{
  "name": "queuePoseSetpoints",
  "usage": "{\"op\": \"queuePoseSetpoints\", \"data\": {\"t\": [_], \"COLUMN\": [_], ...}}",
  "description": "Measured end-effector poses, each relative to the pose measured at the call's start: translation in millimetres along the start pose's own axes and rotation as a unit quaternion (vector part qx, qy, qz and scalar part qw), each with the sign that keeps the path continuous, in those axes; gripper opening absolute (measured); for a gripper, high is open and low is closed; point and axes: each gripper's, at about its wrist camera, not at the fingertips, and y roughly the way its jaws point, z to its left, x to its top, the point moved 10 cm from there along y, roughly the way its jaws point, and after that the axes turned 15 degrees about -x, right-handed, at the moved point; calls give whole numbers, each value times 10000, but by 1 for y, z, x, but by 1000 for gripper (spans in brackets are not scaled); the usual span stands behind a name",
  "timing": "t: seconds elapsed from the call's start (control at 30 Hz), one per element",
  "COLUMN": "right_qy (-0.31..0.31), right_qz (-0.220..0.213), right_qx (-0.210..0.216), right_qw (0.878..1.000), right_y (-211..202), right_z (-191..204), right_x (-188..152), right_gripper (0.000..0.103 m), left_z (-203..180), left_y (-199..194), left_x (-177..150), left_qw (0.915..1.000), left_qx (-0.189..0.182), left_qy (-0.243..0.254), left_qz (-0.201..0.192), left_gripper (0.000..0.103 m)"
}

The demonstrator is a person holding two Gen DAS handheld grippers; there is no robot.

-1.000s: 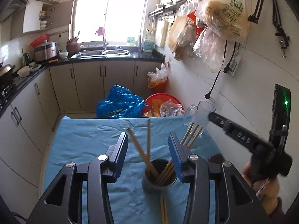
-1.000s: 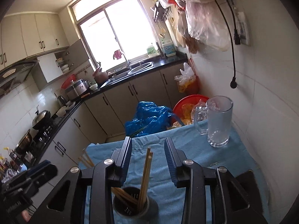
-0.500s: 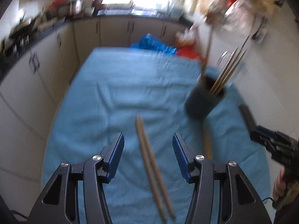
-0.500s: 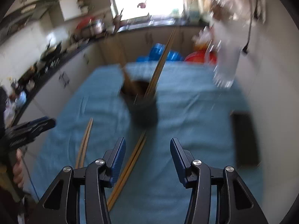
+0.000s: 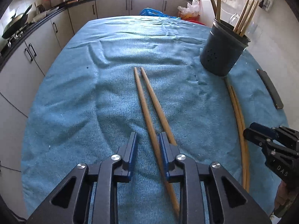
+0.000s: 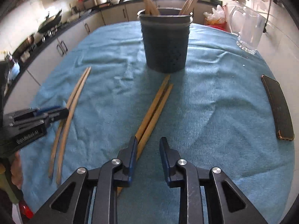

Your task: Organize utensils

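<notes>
A glass mug [image 6: 248, 29] and a dark phone [image 6: 278, 110] flank the dark holder [image 6: 166, 43], which holds upright chopsticks [image 5: 244, 16]. Both grippers' fingers have just narrowed, gripping nothing yet.

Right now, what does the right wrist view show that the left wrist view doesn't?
Only the right wrist view shows the glass mug in full; in the left view it is mostly hidden behind the holder. Only the left wrist view shows the blue bag beyond the table; in the right view the holder blocks that spot. Both show the holder with chopsticks standing in it, the pair lying in front of it, the other pair further left, the phone and the blue cloth.
</notes>
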Motion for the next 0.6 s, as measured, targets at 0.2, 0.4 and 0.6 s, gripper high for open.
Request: {"op": "queuePoseSetpoints", "data": {"t": [0.2, 0.4, 0.6], "right_qy": [122, 165, 72], "right_qz": [59, 102, 280], "right_qx": [-130, -271, -169], "right_qw": [9998, 9994, 9994], "right_y": [8, 11, -3], "right_z": [-8, -10, -34], "right_x": [4, 12, -18], "right_gripper": [16, 13, 10], "left_z": [6, 9, 9], "left_y": [2, 6, -13], "left_x": [8, 15, -18], "left_qw": [10000, 9995, 9971], "left_qx": [34, -9, -452], "left_qy": [-82, -321, -580], "left_qz": [-17, -10, 173], "left_gripper": [13, 7, 6]}}
